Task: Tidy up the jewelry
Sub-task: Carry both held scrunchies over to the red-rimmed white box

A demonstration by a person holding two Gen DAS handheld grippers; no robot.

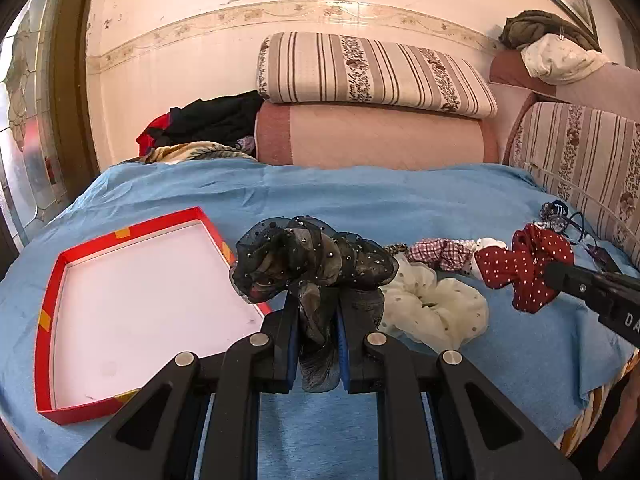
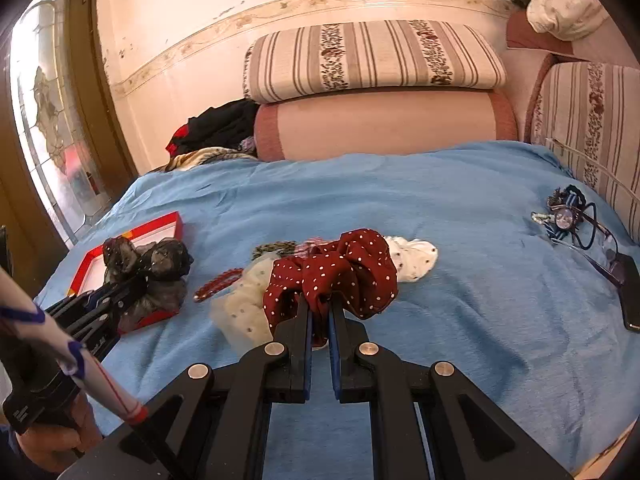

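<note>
Left wrist view: your left gripper (image 1: pixel 318 320) clamps black sheer scrunchie (image 1: pixel 304 260), lifted beside red tray (image 1: pixel 48 300); cream scrunchie (image 1: pixel 436 308) and plaid scrunchie (image 1: pixel 440 252) lie just right on blue bedspread (image 1: pixel 360 196).

Right wrist view: your right gripper (image 2: pixel 320 316) pinches red polka-dot scrunchie (image 2: pixel 340 276), long axis across frame. Glasses (image 2: pixel 600 248) and phone (image 2: pixel 632 292) well right; striped cushion (image 2: pixel 368 56) behind.

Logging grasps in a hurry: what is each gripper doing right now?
Left gripper: closed on the black sheer scrunchie.
Right gripper: closed on the red polka-dot scrunchie.
</note>
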